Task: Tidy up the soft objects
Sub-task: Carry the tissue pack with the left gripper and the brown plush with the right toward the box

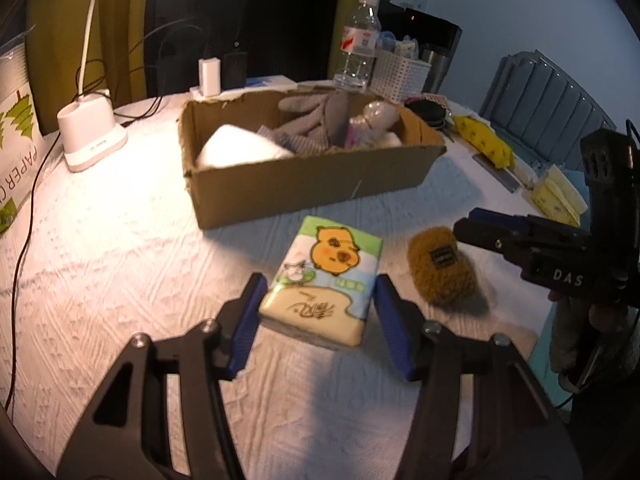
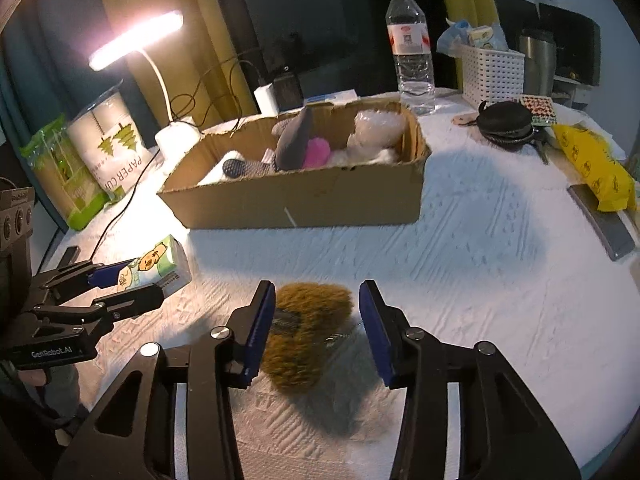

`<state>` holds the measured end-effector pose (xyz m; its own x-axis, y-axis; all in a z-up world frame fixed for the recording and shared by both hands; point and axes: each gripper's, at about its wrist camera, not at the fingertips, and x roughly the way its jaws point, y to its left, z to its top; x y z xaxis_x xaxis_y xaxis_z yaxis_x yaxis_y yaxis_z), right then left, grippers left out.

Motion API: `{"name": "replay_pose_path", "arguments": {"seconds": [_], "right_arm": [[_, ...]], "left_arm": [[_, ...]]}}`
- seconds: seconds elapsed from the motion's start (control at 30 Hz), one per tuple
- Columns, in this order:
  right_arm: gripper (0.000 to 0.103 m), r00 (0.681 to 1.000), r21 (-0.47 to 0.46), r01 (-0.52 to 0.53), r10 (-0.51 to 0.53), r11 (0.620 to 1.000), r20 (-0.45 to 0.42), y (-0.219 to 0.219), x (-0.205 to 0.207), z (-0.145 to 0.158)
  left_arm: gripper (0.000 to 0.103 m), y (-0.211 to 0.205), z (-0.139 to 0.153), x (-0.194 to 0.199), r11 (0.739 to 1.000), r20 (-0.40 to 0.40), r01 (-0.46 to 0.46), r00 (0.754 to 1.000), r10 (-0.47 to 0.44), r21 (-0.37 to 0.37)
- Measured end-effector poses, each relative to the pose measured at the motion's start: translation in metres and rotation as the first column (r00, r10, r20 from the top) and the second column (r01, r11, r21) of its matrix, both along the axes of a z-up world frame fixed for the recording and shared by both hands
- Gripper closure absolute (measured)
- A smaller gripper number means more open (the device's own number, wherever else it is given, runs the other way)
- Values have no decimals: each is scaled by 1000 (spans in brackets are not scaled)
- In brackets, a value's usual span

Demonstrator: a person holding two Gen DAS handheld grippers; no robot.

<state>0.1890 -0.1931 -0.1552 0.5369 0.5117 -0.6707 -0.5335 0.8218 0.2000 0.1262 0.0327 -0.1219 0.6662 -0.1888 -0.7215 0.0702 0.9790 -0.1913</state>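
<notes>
Right wrist, plush between claw pads

The left hand-held gripper grips a tissue pack near the cardboard box.

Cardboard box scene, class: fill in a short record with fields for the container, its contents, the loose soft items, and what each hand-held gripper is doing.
container: cardboard box, open-topped, on the white tablecloth
contents: grey plush, pink item, white bundles
loose items: tissue pack; brown fuzzy pouch
left hand-held gripper: jaws against the tissue pack's sides, pack lifted off the cloth
right hand-held gripper: open, straddling the brown fuzzy pouch
lighting: desk lamp, on
</notes>
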Motion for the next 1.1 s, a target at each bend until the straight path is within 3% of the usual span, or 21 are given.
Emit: {"name": "replay_pose_path", "arguments": {"seconds": [0.1,0.37,0.57,0.7,0.87,0.93,1.0,1.1], "right_arm": [[62,1000,5,-4,4,1000,1,-3,4,1],[64,1000,12,-8,8,1000,-4,-11,13,1],[64,998,-18,-15,14,1000,-60,-8,19,-18],[51,996,-7,16,-16,1000,-92,-10,23,-30],[51,995,-2,2,-2,1000,-101,-10,24,-31],[52,995,-2,-5,5,1000,-101,-8,24,-31],[59,994,6,-16,16,1000,-106,-5,24,-30],[59,993,12,-28,30,1000,-111,1,24,-28]], "left_arm": [[47,-3,6,4,1000,10,3,1000,-3,4],[47,-13,10,14,1000,13,13,1000,-13,16],[47,-16,9,17,1000,14,16,1000,-16,16],[47,-16,9,16,1000,16,15,1000,-15,14],[47,-16,10,16,1000,24,15,1000,-15,10],[47,-15,11,16,1000,30,15,999,-15,9],[47,-14,13,16,1000,35,16,999,-16,8],[47,-12,15,15,1000,39,14,999,-15,6]]}}
